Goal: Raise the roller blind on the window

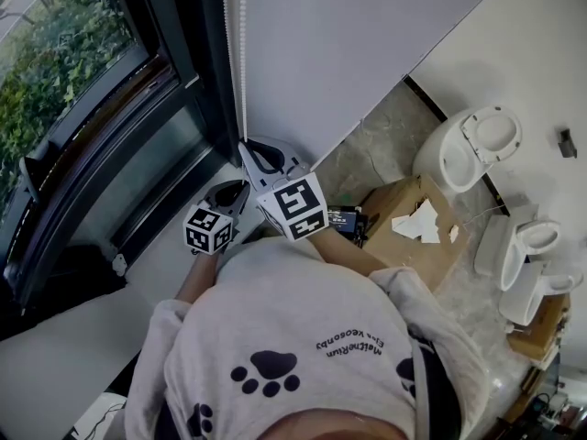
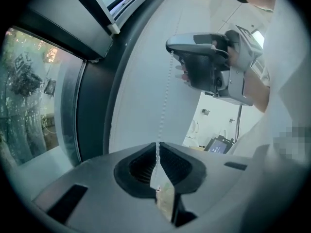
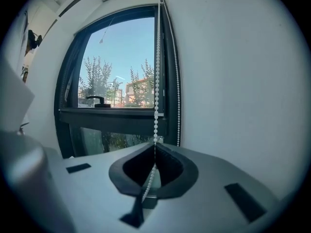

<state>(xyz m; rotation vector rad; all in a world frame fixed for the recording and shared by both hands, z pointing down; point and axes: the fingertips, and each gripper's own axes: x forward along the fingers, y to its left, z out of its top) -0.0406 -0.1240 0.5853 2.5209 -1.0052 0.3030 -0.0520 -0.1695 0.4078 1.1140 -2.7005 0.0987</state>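
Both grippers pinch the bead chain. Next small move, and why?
Probably open the left gripper and re-grip above the right gripper. The left sits lower on the same bead chain, and both are shut on it, so this allows another pull.

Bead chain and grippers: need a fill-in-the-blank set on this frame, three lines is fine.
1. The left gripper and the right gripper are both ____ on the bead chain.
2. In the left gripper view, the right gripper grips the bead chain ____ the left one.
3. In the right gripper view, ____ strands of bead chain hang beside the window.
Missing: shut; above; two.
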